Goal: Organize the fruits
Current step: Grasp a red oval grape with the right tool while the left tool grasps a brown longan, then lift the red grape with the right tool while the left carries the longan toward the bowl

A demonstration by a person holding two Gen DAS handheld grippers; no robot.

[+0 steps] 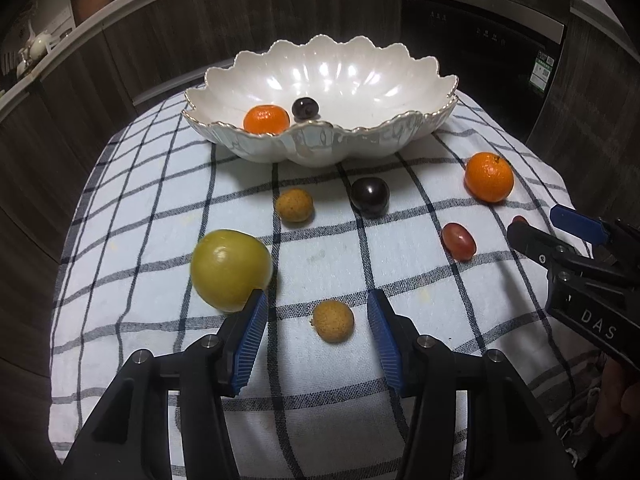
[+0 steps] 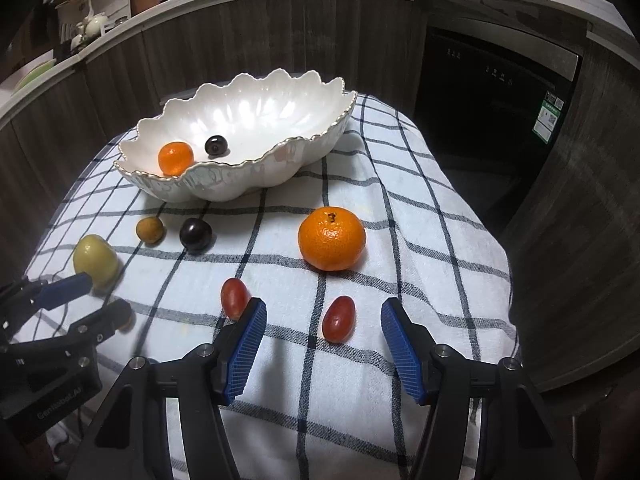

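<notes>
A small tan longan (image 1: 333, 320) lies on the checked cloth between the blue pads of my left gripper (image 1: 318, 305), which is open and not touching it. A yellow-green fruit (image 1: 230, 267) sits just outside its left finger. In the right wrist view a red grape (image 2: 339, 319) lies between the fingers of my right gripper (image 2: 324, 308), also open with gaps on both sides. A second red grape (image 2: 235, 297) rests by its left fingertip. The white scalloped bowl (image 1: 340, 76) at the back holds a mandarin (image 1: 266, 119) and a dark round fruit (image 1: 305, 108).
On the checked cloth (image 1: 160, 200) in front of the bowl lie another longan (image 1: 295, 205), a dark fruit (image 1: 370, 197) and a mandarin (image 1: 489, 177). Dark wood cabinets and a black appliance (image 2: 500, 92) stand behind the table. The cloth's edges drop away left and right.
</notes>
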